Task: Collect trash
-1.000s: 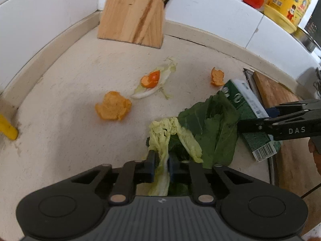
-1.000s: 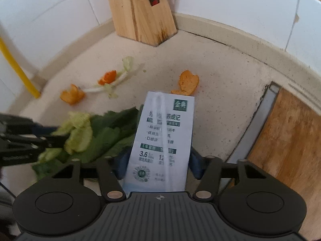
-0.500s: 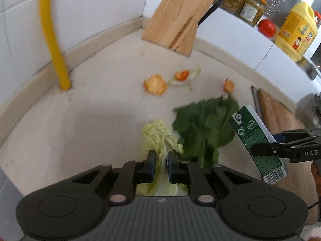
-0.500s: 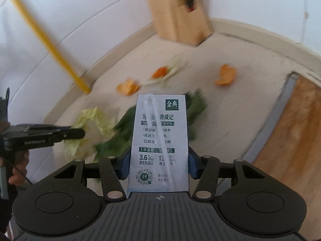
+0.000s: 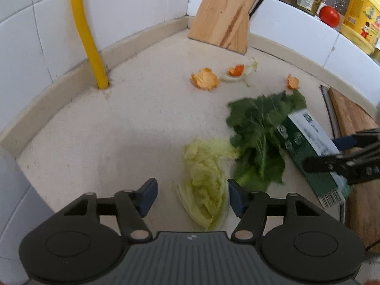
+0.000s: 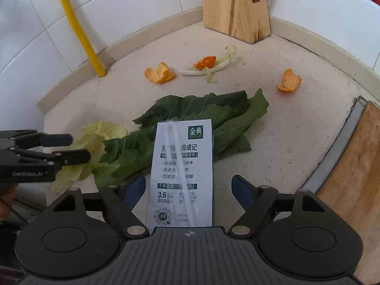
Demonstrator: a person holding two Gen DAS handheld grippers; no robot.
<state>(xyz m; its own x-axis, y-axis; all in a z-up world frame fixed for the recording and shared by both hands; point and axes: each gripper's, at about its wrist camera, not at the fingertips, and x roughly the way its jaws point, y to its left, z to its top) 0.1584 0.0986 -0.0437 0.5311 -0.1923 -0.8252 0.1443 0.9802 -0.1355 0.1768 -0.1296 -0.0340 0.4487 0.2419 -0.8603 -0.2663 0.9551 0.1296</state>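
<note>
A pale cabbage leaf (image 5: 204, 178) lies on the counter between the fingers of my left gripper (image 5: 192, 197), whose jaws are opening; the pads do not touch it. Dark green leaves (image 5: 258, 137) (image 6: 201, 118) lie just right of it. A green and white milk carton (image 6: 182, 171) (image 5: 306, 142) stands between the fingers of my right gripper (image 6: 187, 190), whose jaws are also opening, with gaps at both pads. Orange peels (image 6: 160, 73) (image 6: 289, 80) and a third on a leaf scrap (image 6: 205, 62) lie farther back. The left gripper (image 6: 71, 148) shows at the left of the right wrist view.
A wooden knife block (image 5: 225, 16) stands in the back corner and a yellow pipe (image 5: 87, 35) rises from the counter at the left wall. A wooden cutting board (image 6: 356, 166) lies at the right. Jars, a tomato and a yellow bottle (image 5: 361, 11) sit on the ledge.
My left jaws have opened off the pale cabbage leaf, which now rests on the counter. My right jaws have widened away from the carton. Both grippers drew back from the corner.
</note>
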